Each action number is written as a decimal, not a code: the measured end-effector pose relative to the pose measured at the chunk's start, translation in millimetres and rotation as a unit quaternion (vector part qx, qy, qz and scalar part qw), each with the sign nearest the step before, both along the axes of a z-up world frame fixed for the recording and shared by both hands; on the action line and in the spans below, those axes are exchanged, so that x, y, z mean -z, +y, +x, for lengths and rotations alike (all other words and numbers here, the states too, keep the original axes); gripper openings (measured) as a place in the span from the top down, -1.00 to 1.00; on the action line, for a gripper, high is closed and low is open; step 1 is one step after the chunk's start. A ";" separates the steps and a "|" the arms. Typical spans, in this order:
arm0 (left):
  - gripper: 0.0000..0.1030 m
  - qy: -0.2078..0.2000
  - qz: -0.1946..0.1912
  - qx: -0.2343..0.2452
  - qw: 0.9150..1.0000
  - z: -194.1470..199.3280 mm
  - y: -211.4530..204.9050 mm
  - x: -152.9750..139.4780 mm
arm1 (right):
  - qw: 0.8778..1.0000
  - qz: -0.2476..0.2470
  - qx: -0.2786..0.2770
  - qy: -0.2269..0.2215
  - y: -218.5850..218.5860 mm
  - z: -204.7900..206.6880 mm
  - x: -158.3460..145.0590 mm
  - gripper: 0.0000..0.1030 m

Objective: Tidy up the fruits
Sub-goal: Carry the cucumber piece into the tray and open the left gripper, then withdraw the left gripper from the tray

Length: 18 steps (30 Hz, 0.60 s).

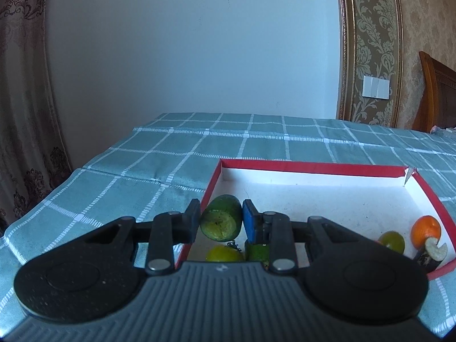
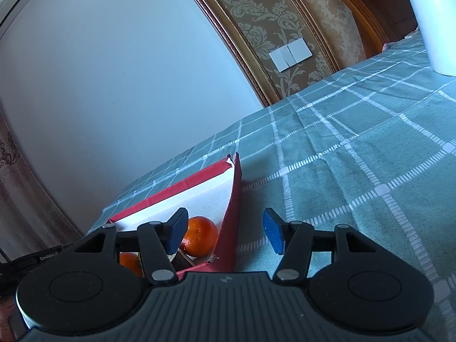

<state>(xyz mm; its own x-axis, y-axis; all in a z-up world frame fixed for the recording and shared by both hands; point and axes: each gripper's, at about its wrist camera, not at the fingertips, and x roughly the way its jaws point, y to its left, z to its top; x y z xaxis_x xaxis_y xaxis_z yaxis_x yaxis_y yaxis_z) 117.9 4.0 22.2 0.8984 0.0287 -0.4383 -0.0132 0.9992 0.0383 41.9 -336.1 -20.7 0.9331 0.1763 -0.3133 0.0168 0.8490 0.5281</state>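
Item 1: my left gripper (image 1: 221, 221), jaws nearly closed, clamped on short green cucumber-like cylinder with pale cut end (image 1: 221, 221), held above left wall of shallow red-rimmed white cardboard tray (image 1: 313, 168). Below it, at 6 o'clock: yellow-green round fruit (image 1: 223, 253), dark green chunk (image 1: 257, 252).

Item 2: tray corner at 4 o'clock holds round orange (image 1: 425, 230), small green citrus (image 1: 392, 240), white bitten-looking piece (image 1: 435, 249).

Item 3: my right gripper (image 2: 225, 229), jaws about half open, empty, straddling tray's right wall. Orange (image 2: 199, 239) just inside.

Surface: teal checked cloth (image 1: 256, 142).

Green cut fruit (image 1: 221, 222) raised above red-rimmed box (image 1: 313, 168).
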 end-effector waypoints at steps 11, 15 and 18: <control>-0.17 0.001 0.003 0.000 1.000 -8.6 1.1 1.4 | 1.000 0.002 -0.002 0.000 -0.3 0.7 0.9 -0.11; -0.68 -0.015 -0.003 0.000 1.000 -37.2 10.2 -0.8 | 1.000 0.003 -0.001 -0.001 -0.3 0.8 1.0 -0.12; -0.69 -0.011 -0.011 0.002 1.000 -57.6 17.9 5.7 | 1.000 0.002 0.000 -0.001 -0.3 0.3 0.7 -0.19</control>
